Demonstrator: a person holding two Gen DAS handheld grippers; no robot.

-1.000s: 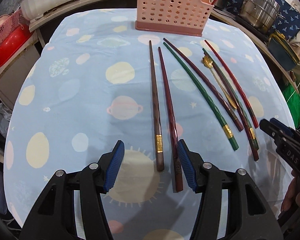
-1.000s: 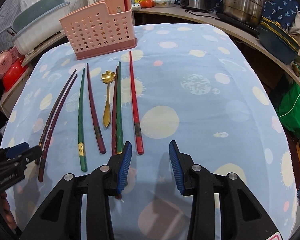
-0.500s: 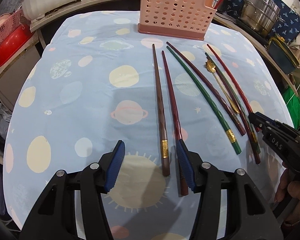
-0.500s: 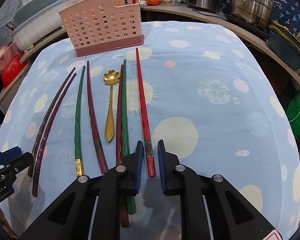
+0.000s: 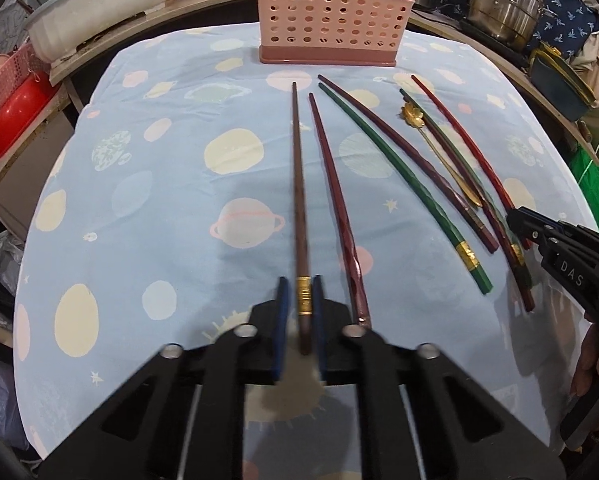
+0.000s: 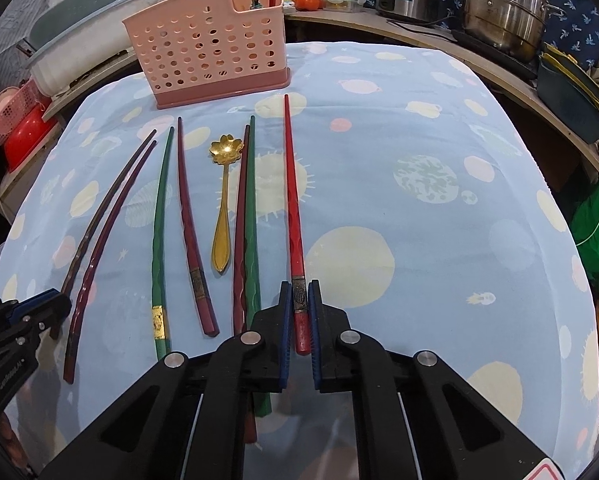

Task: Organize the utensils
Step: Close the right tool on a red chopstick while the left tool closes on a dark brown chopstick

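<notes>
Since a second ago both of your jaws have just been closing, each now clamped on a chopstick that then lay loose on the bench. Starting at the left, your left gripper (image 5: 299,312) holds the brown chopstick (image 5: 298,184) by its thick end, at the gold band; it looks slightly lifted, with the tip pointing away from you toward the pink basket (image 5: 331,12) at the far edge of the bench. Just right of it the maroon chopstick (image 5: 335,204) lies free, then the green chopstick (image 5: 403,184), a dark red one, the gold spoon (image 6: 223,204) and another green and dark pair, all near the middle and running front to back. At the right end of the row your right gripper (image 6: 299,308) grips the red chopstick (image 6: 291,196) near its thick end, tip also aimed at the basket. Each held stick's long axis runs straight ahead of its jaws, so the coming move probably turns on swinging tips up and carrying them forward. The left hand looks slightly nearer the basket.
</notes>
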